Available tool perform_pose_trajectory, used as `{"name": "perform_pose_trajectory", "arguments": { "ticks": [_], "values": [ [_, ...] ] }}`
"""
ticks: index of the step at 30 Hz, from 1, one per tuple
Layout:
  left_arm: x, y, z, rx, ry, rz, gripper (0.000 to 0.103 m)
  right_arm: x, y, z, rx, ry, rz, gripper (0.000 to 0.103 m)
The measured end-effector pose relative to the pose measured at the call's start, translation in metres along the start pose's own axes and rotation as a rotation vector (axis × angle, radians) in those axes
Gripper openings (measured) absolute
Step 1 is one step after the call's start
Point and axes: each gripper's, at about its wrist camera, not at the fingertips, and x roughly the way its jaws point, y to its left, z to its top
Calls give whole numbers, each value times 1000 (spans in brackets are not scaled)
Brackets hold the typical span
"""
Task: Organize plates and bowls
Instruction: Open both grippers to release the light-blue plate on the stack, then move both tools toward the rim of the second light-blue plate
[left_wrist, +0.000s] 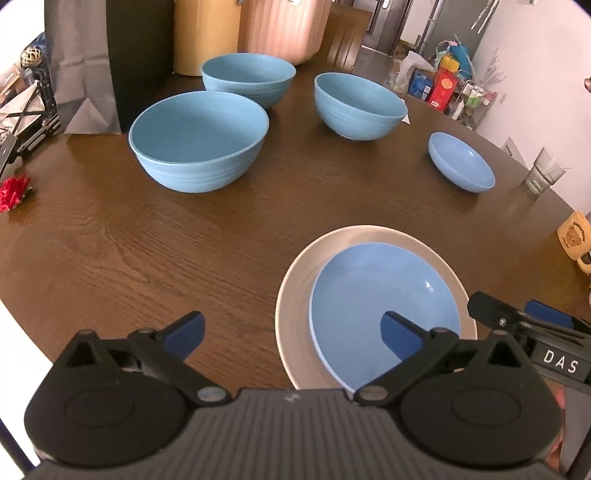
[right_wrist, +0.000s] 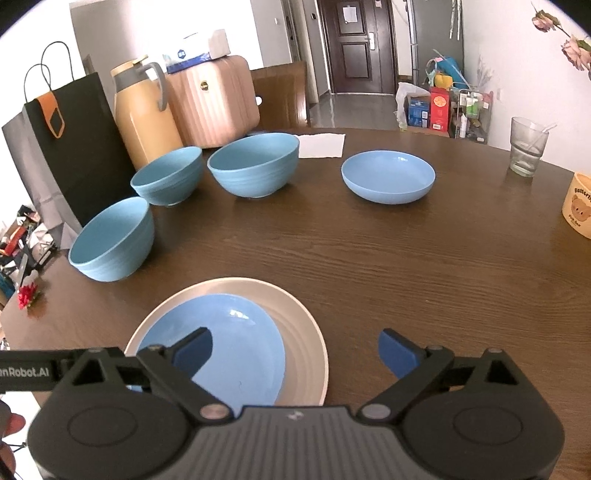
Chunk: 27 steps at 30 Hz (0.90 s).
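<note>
Wooden table (right_wrist: 369, 251): beige plate (right_wrist: 303, 332), three deep bowls (right_wrist: 255, 166), shallow bowl (right_wrist: 388, 177), glass (right_wrist: 526, 147), mug (right_wrist: 578, 206).

The surface (right_wrist: 406, 251) is round, dark brown wood. Behind it stands a wooden chair (right_wrist: 280, 96). A dark brown door (right_wrist: 356, 44) is far back, past a shiny grey floor (right_wrist: 362, 110). The walls (right_wrist: 509, 66) are white. Boxes and bags sit by a wire rack (right_wrist: 472, 110). Daylight fills the room.
</note>
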Motion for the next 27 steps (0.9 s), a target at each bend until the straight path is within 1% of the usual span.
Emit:
{"name": "perform_pose_trajectory", "arguments": {
  "ticks": [7,15,27],
  "values": [
    [-7,5,4,-6,-3,-5,103,-11,0,3,1,-14,-8,99],
    [-13,-5,18,11,-11,-5,103,-18,-9,17,24,-33,-15,101],
    [-7,-43,47,58,-3,-14,103,-13,-39,47,66,-53,-20,102]
  ]
}}
